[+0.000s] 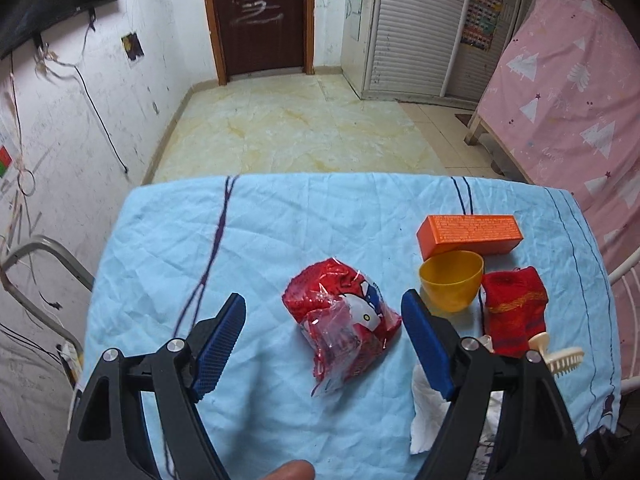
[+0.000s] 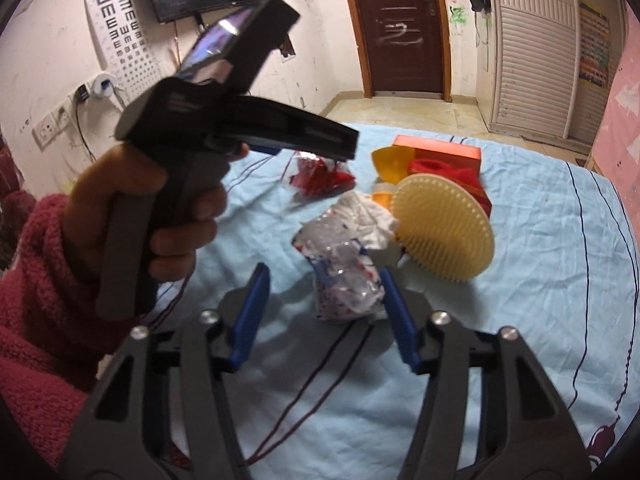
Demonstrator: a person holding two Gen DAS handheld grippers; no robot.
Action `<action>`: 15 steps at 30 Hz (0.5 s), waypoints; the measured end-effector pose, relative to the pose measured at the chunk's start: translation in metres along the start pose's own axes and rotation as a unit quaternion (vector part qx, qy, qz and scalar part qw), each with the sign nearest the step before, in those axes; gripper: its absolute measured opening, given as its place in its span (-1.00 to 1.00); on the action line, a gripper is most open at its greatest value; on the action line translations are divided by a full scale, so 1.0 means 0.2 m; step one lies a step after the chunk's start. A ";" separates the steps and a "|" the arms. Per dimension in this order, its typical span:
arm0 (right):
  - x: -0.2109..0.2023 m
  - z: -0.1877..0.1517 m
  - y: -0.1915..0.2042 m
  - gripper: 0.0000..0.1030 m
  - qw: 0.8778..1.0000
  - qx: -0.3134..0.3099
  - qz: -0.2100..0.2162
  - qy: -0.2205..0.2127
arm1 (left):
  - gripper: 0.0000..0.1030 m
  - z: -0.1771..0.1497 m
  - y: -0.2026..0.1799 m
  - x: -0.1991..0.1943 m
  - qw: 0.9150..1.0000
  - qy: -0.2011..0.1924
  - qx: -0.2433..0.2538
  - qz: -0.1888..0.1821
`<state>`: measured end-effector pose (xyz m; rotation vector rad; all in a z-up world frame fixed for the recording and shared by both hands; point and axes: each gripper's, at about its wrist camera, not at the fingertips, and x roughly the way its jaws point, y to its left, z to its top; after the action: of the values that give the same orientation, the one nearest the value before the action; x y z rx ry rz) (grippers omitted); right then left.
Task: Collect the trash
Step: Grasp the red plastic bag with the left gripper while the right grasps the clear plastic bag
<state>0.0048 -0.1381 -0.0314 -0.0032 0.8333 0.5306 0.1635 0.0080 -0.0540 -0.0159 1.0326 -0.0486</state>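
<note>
A crumpled red snack wrapper (image 1: 340, 320) lies on the blue cloth between the wide-open jaws of my left gripper (image 1: 324, 310), untouched; it also shows in the right wrist view (image 2: 320, 176). A crumpled clear printed wrapper (image 2: 344, 276) lies between the open jaws of my right gripper (image 2: 324, 280), close to the right finger. A white tissue (image 2: 368, 220) lies just behind it and shows in the left wrist view (image 1: 428, 416) under the right finger. The left gripper's body (image 2: 224, 120), held by a hand, hovers above the table.
An orange box (image 1: 470, 234), a yellow cup (image 1: 452, 284), a red pouch (image 1: 514, 312) and a cream comb (image 1: 560, 356) sit on the table's right side. A round cream brush (image 2: 444, 228) stands by the tissue. The blue cloth (image 1: 260, 240) covers the table; floor beyond.
</note>
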 end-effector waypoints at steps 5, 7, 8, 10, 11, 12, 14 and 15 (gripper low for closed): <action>0.04 -0.01 0.00 -0.52 1.000 -0.006 0.000 0.016 | 0.25 -0.02 0.02 0.06 0.999 0.020 -0.007 -0.029; 0.04 -0.02 -0.01 -0.56 1.000 -0.003 0.003 0.016 | -0.23 -0.03 0.02 0.07 0.998 0.034 -0.009 -0.044; 0.04 -0.02 -0.02 -0.56 1.000 -0.001 0.005 0.015 | -0.35 -0.04 0.03 0.08 0.998 0.034 -0.011 -0.046; 0.02 -0.02 -0.02 -0.58 1.000 0.000 0.008 0.010 | -0.54 -0.05 0.03 0.06 0.999 0.031 -0.011 -0.041; 0.01 -0.02 -0.02 -0.58 1.000 -0.001 0.010 0.007 | -0.57 -0.06 0.04 0.05 0.999 0.029 -0.012 -0.039; 0.00 -0.03 -0.02 -0.58 1.000 -0.002 0.011 0.003 | -0.58 -0.06 0.04 0.04 0.999 0.024 -0.014 -0.034; -0.03 -0.03 -0.03 -0.58 1.000 -0.002 0.015 -0.004 | -0.58 -0.07 0.05 0.01 0.999 0.017 -0.019 -0.032; -0.04 -0.03 -0.03 -0.58 1.000 0.000 0.018 -0.007 | -0.58 -0.07 0.05 -0.01 0.999 0.015 -0.021 -0.032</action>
<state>-0.0012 -0.1488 -0.0307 0.0147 0.8205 0.5642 0.1514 0.0173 -0.0604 -0.0872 1.0631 -0.0848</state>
